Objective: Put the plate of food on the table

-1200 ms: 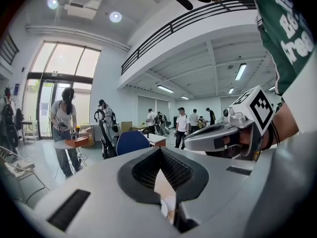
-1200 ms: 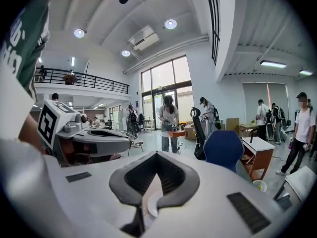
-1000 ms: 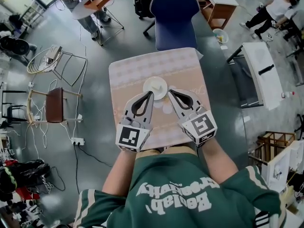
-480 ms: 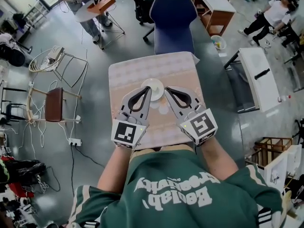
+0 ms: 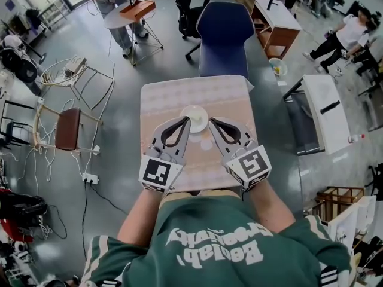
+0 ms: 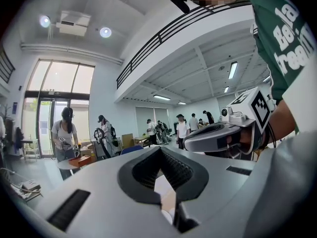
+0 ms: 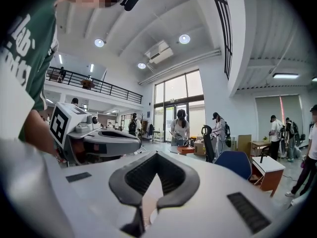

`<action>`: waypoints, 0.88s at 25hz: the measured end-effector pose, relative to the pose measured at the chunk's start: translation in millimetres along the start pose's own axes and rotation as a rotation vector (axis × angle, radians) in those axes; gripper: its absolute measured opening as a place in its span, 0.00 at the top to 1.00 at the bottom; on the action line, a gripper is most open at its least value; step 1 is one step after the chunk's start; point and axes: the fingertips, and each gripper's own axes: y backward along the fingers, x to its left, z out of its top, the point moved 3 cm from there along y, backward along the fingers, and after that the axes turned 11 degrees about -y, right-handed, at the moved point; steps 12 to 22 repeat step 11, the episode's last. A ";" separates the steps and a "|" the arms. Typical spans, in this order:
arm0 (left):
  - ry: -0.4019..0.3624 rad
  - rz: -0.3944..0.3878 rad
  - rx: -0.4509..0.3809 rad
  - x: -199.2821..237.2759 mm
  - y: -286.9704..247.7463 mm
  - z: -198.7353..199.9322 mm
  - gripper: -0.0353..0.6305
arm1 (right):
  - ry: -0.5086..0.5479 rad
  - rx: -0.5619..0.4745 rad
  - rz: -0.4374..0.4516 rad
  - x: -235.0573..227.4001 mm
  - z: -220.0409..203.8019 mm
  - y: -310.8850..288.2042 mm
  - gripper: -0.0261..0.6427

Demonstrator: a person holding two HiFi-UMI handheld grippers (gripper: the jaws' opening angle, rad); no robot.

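A small white plate [image 5: 195,116] sits over the middle of the pale patterned table [image 5: 173,94]; I cannot make out any food on it. My left gripper [image 5: 187,120] is at the plate's left rim, and its jaws meet there. My right gripper [image 5: 210,122] has its jaws together at the plate's right rim. In the left gripper view a sliver of the white plate [image 6: 167,216] shows below the shut jaw tips. The right gripper view shows the plate [image 7: 149,216] the same way. I cannot tell whether the plate rests on the table or hangs just above it.
A blue office chair [image 5: 224,31] stands at the table's far side. To the left are a wooden chair [image 5: 67,129] and cables on the floor. A white desk [image 5: 326,103] stands to the right. People stand with a small round table [image 5: 128,14] at the back.
Both grippers stay at the plate's rim over the table's middle. The head view has shifted, so the table and plate sit slightly lower in the picture.
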 end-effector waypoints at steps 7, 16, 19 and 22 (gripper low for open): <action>-0.020 0.007 0.010 7.7 2.7 -2.2 0.94 | 0.014 0.007 -0.007 2.4 2.4 -3.3 0.94; -0.053 0.003 -0.005 7.5 -8.0 -1.5 0.94 | 0.029 0.000 -0.010 -6.5 2.8 -1.9 0.94; -0.053 0.003 -0.005 7.5 -8.0 -1.5 0.94 | 0.029 0.000 -0.010 -6.5 2.8 -1.9 0.94; -0.053 0.003 -0.005 7.5 -8.0 -1.5 0.94 | 0.029 0.000 -0.010 -6.5 2.8 -1.9 0.94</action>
